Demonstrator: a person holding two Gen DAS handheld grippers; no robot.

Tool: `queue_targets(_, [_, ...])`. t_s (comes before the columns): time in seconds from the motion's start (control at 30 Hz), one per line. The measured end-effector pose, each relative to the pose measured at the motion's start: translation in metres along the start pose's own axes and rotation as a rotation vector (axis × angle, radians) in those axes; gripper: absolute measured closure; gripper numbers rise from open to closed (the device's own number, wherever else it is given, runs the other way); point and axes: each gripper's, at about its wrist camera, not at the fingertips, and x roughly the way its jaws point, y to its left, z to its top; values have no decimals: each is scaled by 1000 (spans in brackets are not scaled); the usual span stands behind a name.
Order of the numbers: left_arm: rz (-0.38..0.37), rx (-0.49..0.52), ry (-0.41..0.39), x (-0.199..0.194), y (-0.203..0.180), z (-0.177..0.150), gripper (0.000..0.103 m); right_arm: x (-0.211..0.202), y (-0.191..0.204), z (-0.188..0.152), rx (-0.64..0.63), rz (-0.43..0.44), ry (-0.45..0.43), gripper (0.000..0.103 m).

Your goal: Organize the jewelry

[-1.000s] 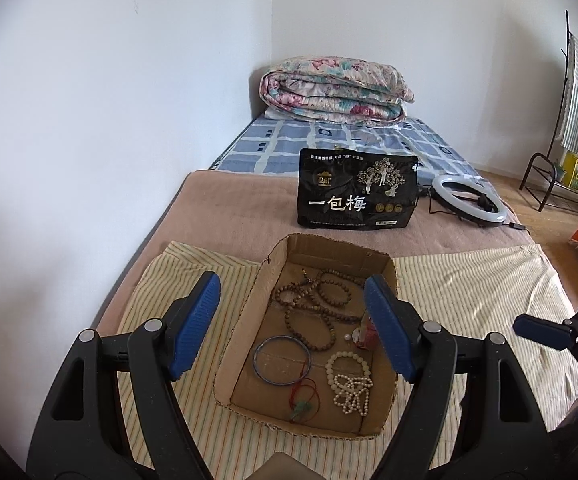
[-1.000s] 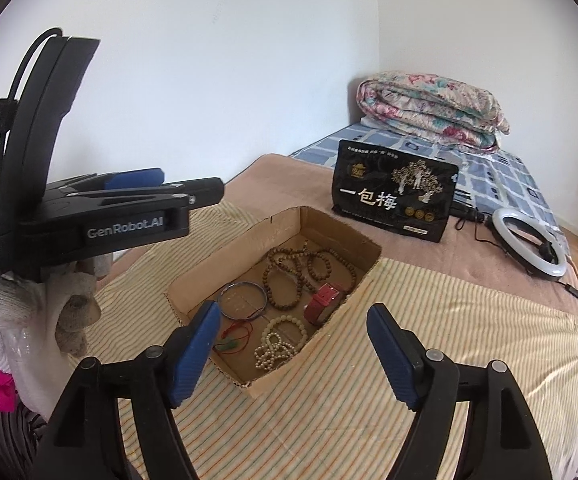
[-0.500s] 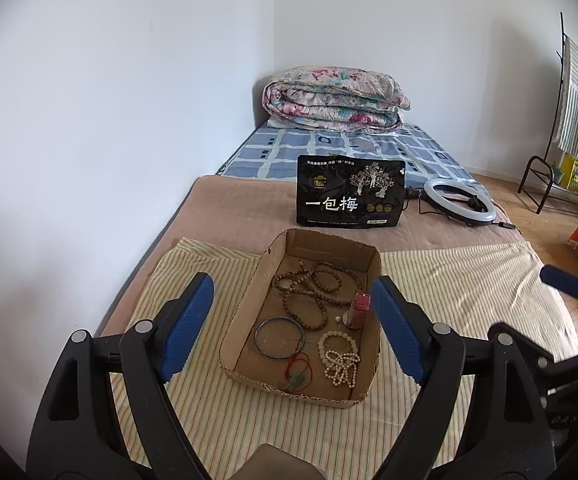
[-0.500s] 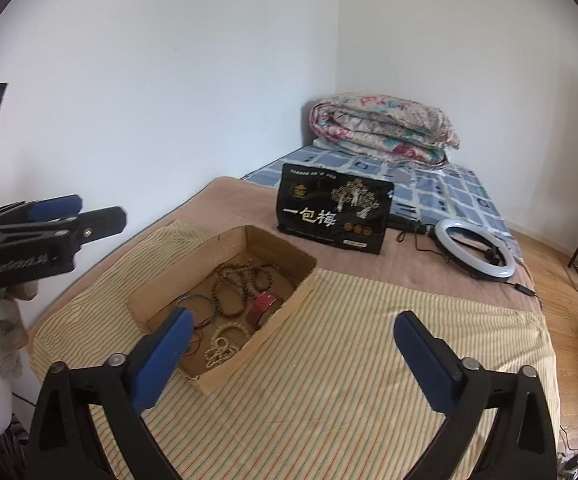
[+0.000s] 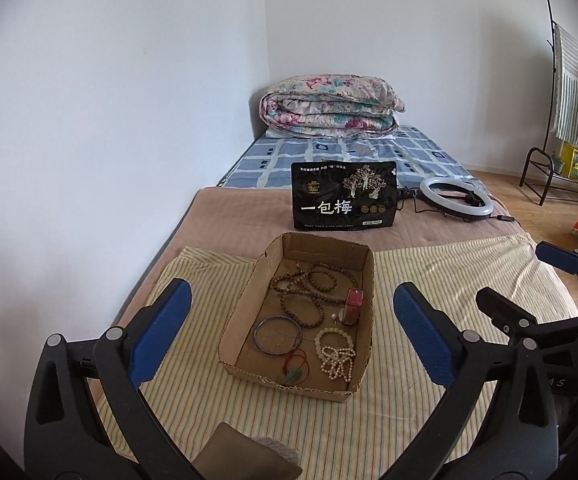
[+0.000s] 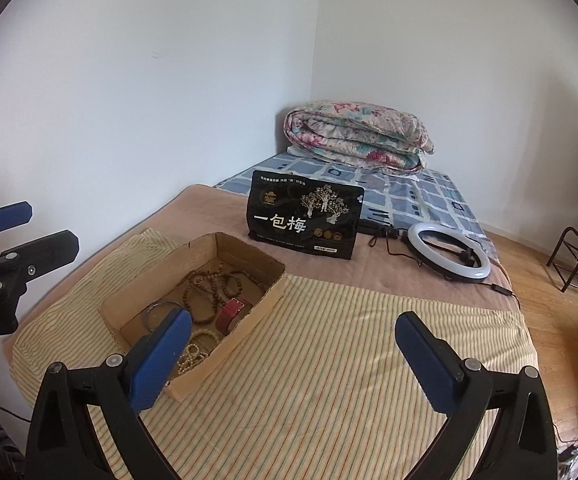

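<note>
the jewelry is piled in the cardboard box (image 5: 245, 312), dead ahead of the left gripper (image 5: 289, 336), whose jaws have just been opened wide, nothing held. the right gripper (image 6: 289, 364), also spread empty, is aimed at bare cloth beside it, so the left is better placed.

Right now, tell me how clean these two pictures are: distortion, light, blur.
Left wrist view: sharp, fisheye bends the wall, dark corners; soft daylight on the cardboard box. Right wrist view: same curve; sun patches on the striped sheet; no glare.

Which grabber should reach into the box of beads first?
Probably the left gripper: the box sits straight ahead between its open fingers. The right gripper faces bare striped cloth, with the box off to its left.
</note>
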Motion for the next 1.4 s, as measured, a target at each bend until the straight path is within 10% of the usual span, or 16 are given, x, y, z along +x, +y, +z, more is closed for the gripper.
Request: queue_targets(1.4, [1, 16, -8, 1, -3, 0, 0, 5, -1, -1, 0, -7, 13, 0])
